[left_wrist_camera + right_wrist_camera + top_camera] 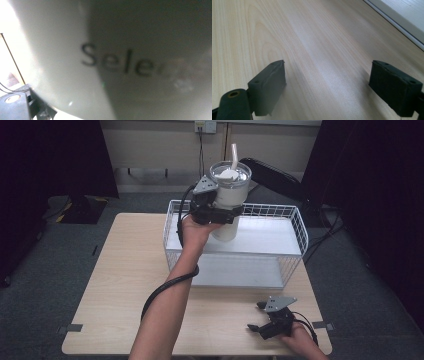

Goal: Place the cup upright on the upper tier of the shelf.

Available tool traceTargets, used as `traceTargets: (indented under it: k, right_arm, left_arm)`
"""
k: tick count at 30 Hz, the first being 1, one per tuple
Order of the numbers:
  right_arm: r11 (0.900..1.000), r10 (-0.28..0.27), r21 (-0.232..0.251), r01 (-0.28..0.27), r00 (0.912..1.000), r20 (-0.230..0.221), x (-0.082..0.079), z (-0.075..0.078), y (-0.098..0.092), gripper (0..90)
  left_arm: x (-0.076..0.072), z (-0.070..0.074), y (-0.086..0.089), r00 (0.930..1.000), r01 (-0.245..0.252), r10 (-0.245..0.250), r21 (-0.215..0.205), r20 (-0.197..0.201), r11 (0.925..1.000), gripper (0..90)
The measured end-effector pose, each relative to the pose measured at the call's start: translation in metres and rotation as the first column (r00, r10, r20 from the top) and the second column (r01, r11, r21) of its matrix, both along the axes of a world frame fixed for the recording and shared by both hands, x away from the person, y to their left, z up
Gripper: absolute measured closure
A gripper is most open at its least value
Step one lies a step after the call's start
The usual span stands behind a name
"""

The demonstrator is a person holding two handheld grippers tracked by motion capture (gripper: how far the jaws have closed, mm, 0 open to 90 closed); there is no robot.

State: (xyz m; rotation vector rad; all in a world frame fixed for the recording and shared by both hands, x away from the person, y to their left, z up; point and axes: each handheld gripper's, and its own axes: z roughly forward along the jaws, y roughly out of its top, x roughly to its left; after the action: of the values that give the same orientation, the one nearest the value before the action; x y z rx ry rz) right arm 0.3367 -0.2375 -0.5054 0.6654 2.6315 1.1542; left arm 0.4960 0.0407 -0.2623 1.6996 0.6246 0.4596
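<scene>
High view, left tool (216,212) gripping tumbler (229,195) aloft

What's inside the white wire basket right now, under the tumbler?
The wire basket looks empty, showing bare white floor. The tumbler, held by the left tool, hides part of it.

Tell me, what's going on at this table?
A person holds tongs in each hand. The left tongs grip a white cup with a clear lid and straw, held up over a white wire basket. The right tongs are open, low over the wooden table near its front edge, holding nothing.
</scene>
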Motion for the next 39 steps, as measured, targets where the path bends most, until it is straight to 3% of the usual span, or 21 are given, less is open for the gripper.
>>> traceTargets:
  k: [10, 17, 19, 26, 30, 32, 37, 39]
  right_arm:
    - [1.0, 0.0, 0.0, 0.0, 1.0, 0.0, 0.0, 0.0, 0.0, 13.1]
    - [1.0, 0.0, 0.0, 0.0, 1.0, 0.0, 0.0, 0.0, 0.0, 13.1]
    - [1.0, 0.0, 0.0, 0.0, 1.0, 0.0, 0.0, 0.0, 0.0, 13.1]
    - [1.0, 0.0, 0.0, 0.0, 1.0, 0.0, 0.0, 0.0, 0.0, 13.1]
    - [1.0, -0.001, 0.0, 0.001, 1.0, 0.0, 0.0, 0.0, 0.0, 13.1]
    - [1.0, 0.0, 0.0, 0.0, 1.0, 0.0, 0.0, 0.0, 0.0, 13.1]
    - [1.0, -0.001, 0.001, 0.001, 1.0, 0.0, 0.0, 0.0, 0.0, 13.1]
    - [1.0, -0.001, 0.001, 0.001, 1.0, 0.0, 0.0, 0.0, 0.0, 13.1]
  left_arm:
    - [-0.002, -0.001, 0.0, 0.9999, -0.017, 0.017, 0.002, -0.002, 0.9999, 8.4]
    - [-0.005, -0.007, 0.003, 0.9996, -0.025, 0.026, -0.022, 0.014, 0.9994, 8.1]
    - [-0.006, -0.009, 0.003, 0.9995, -0.03, 0.03, -0.033, -0.011, 0.999, 7.4]
    - [-0.008, -0.017, 0.007, 0.9992, -0.029, 0.027, -0.038, -0.029, 0.9989, 7.1]
    - [-0.01, -0.018, 0.01, 0.9988, -0.028, 0.027, -0.024, -0.04, 0.9993, 7.3]
    - [-0.013, -0.02, 0.012, 0.9985, -0.028, 0.029, 0.003, -0.047, 0.9996, 7.8]
    - [-0.02, -0.023, 0.023, 0.9982, -0.013, 0.013, 0.004, -0.058, 0.9999, 12.2]
    - [-0.022, -0.023, 0.028, 0.9971, -0.004, 0.007, 0.034, -0.075, 0.9994, 14.9]
